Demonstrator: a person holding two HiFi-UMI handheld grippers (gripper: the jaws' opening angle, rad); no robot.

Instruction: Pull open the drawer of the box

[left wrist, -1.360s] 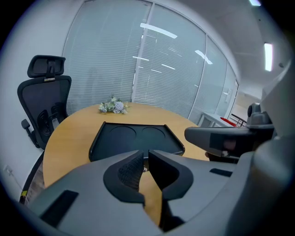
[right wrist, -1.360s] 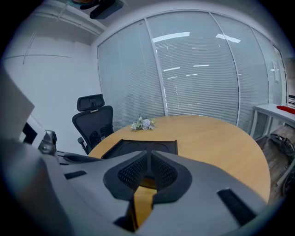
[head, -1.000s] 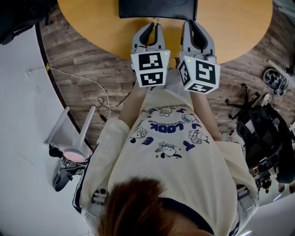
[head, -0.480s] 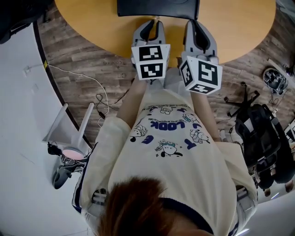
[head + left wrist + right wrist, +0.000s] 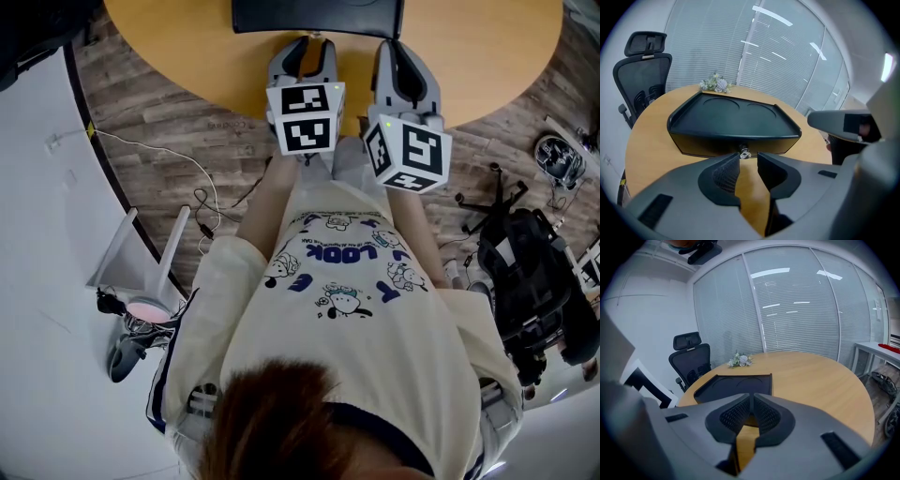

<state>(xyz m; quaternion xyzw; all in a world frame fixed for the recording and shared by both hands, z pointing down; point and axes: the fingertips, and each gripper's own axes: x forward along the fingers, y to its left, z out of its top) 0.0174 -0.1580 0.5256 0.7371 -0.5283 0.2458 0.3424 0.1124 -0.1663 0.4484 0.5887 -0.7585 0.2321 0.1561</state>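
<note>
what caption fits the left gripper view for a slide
Left gripper, jaws apart, lined up with the small knob on the black box atop a round wooden table.

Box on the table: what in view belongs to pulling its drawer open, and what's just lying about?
For the job:
black box
drawer knob
left gripper, open, right at the knob

Lying about:
flowers
office chair
backpack on the floor
right gripper, shut, holding nothing
</note>
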